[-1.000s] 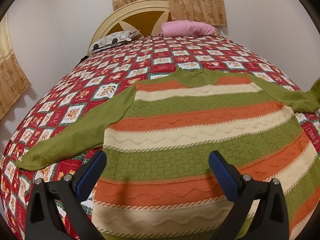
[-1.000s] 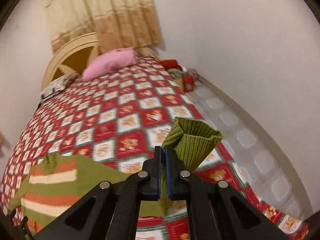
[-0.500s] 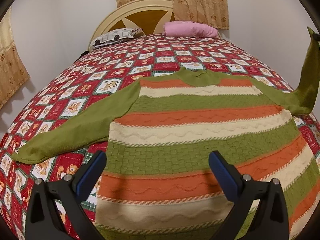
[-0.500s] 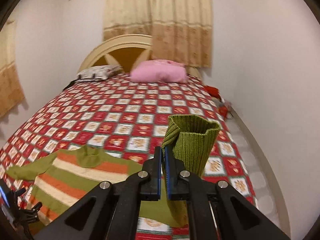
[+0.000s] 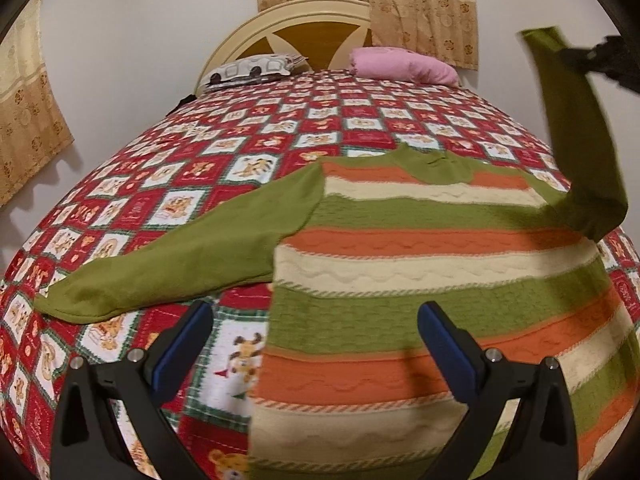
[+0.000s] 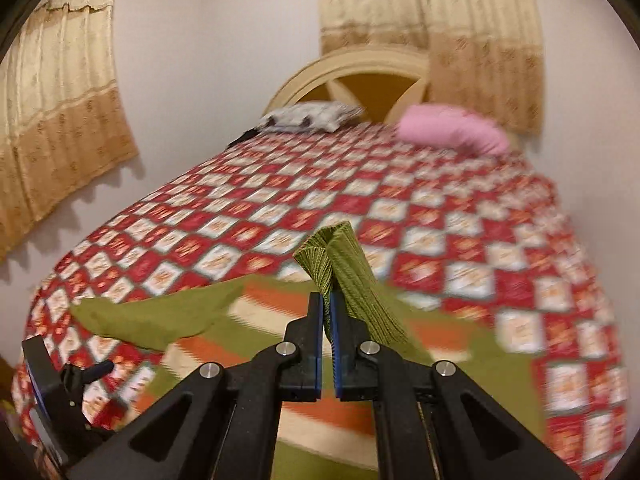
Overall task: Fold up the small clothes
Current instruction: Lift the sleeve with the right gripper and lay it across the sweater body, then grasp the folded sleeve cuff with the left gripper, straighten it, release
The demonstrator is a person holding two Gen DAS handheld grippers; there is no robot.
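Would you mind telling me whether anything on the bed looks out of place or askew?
Only the sweater: one green sleeve is lifted off the quilt, its cuff pinched in the right gripper, while the other sleeve lies flat. Nothing looks damaged.

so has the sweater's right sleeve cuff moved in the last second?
Yes. The cuff, shut in the right claw, has risen off the quilt to curtain height.
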